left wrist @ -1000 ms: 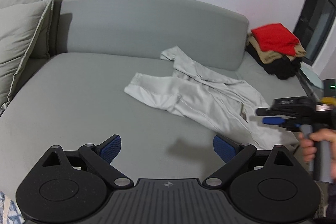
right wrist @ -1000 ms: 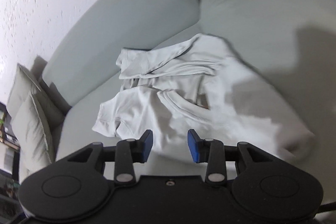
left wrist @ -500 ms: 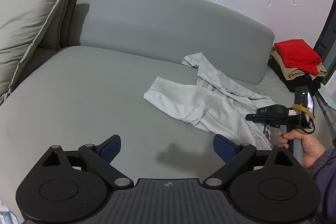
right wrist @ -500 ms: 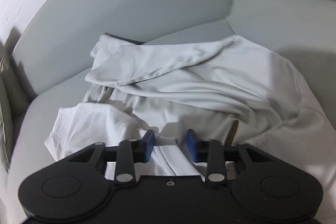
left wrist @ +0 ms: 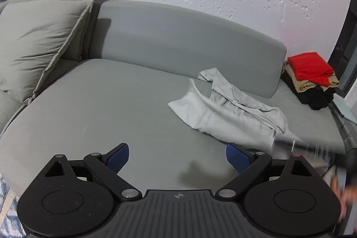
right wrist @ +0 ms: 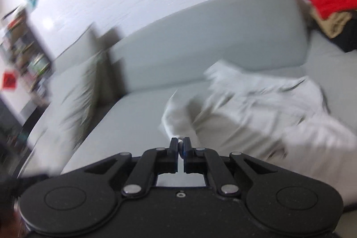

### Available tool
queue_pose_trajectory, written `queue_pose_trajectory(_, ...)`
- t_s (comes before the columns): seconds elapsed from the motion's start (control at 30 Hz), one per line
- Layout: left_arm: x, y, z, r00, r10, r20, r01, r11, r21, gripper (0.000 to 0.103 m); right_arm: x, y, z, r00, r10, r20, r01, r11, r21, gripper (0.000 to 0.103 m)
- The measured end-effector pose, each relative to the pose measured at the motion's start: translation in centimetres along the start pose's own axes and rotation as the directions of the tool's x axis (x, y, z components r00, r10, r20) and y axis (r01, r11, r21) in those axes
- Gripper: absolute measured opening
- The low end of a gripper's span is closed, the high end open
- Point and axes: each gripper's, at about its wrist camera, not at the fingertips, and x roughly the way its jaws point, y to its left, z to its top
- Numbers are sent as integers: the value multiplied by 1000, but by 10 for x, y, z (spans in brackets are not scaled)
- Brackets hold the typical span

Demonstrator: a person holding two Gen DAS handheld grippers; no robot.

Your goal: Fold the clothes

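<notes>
My right tool is clamped on an edge of the pale grey shirt, which trails rightward across the sofa seat. My left tool hangs wide open, empty, shirt ahead to its right.

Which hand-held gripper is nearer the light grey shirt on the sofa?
Right. The right hand-held gripper is shut on the light grey shirt's edge; the left hand-held gripper is open over bare sofa, apart from it.

Right gripper newly clamped onto shirt
</notes>
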Motion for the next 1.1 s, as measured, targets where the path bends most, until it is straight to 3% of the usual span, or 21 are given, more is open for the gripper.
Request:
queue_pose_trajectory(0.1, -17, 7, -8, 1000, -12, -3, 12, 1000, -4, 94, -7, 34, -43, 995, -16, -100, 3, 992, -129, 4)
queue_pose_trajectory(0.2, -19, 10, -19, 999, -36, -41, 35, 999, -20, 94, 3, 47, -77, 973, -48, -227, -5, 974, -228, 5)
queue_pose_trajectory(0.27, -16, 11, -27, 997, -38, -68, 35, 999, -35, 94, 2, 47, -89, 960, -40, -278, -22, 977, -214, 6)
queue_pose_trajectory(0.33, -11, 11, -35, 996, -43, -83, 40, 998, -39, 94, -11, 39, -88, 967, -22, -252, -15, 990, -142, 11)
queue_pose_trajectory(0.4, -1, 7, -43, 996, -16, -83, 14, 1000, -23, 96, -27, 27, -83, 980, -11, -199, 1, 999, -51, 29)
queue_pose_trajectory(0.43, 8, 5, -45, 995, -5, -97, 4, 1000, -15, 96, -35, 18, -78, 986, -12, -169, 12, 1000, 2, 32)
queue_pose_trajectory(0.5, 27, 0, -49, 991, 17, -132, -17, 1000, -2, 96, -50, 1, -73, 993, -14, -119, 26, 995, 96, 33)
queue_pose_trajectory(0.6, 70, -6, -49, 969, 29, -245, -35, 999, -24, 91, -68, -23, -68, 996, -41, -74, 54, 981, 185, 34)
queue_pose_trajectory(0.7, 107, -2, -45, 945, 6, -326, -40, 994, -97, 66, -80, -39, -71, 997, -63, -47, 72, 971, 230, 37)
queue_pose_trajectory(0.83, 136, 4, -34, 939, -15, -345, -41, 987, -156, 38, -85, -57, -74, 997, -77, -30, 83, 956, 282, 42)
queue_pose_trajectory(0.9, 146, 6, -28, 940, -21, -340, -38, 985, -168, 37, -84, -67, -76, 996, -85, -28, 89, 947, 310, 42)
queue_pose_trajectory(1.0, 159, 12, -23, 936, -108, -335, 29, 972, -232, 39, -81, -80, -78, 995, -92, -32, 97, 933, 347, 43)
queue_pose_trajectory(1.1, 172, 18, -21, 916, -216, -337, 111, 946, -303, 42, -78, -90, -79, 995, -96, -36, 102, 923, 371, 43)
